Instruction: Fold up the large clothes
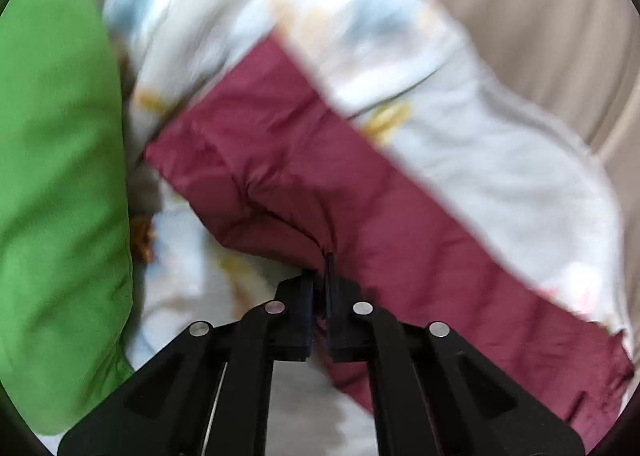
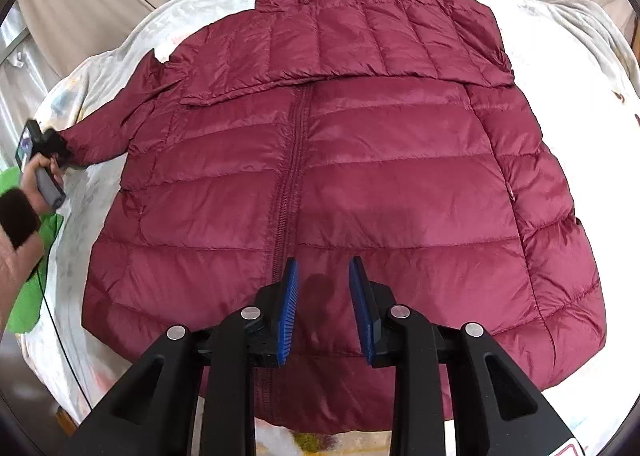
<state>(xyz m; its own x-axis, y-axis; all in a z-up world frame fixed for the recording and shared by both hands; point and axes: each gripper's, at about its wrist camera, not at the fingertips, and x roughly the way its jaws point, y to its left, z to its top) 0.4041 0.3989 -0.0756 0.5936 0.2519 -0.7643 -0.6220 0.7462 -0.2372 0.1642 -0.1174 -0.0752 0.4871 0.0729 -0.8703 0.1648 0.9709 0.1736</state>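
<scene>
Maroon quilted puffer jacket (image 2: 340, 175) spread flat mid-frame on white patterned sheet (image 2: 568, 67). Left gripper (image 1: 320, 268) fingers pinched on sleeve cuff (image 1: 316, 240), likely for folding inward. Right gripper (image 2: 323, 280) fingers part-open, empty, above hem.

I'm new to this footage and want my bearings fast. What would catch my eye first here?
The big maroon puffer jacket dominates, spread front-up across a pale printed sheet, one sleeve already folded over its chest. At the far left of the right wrist view, the left gripper is shut on the cuff of the other sleeve. The right gripper hangs open over the hem beside the zipper, and bright green cloth lies off the sheet's left side.
</scene>
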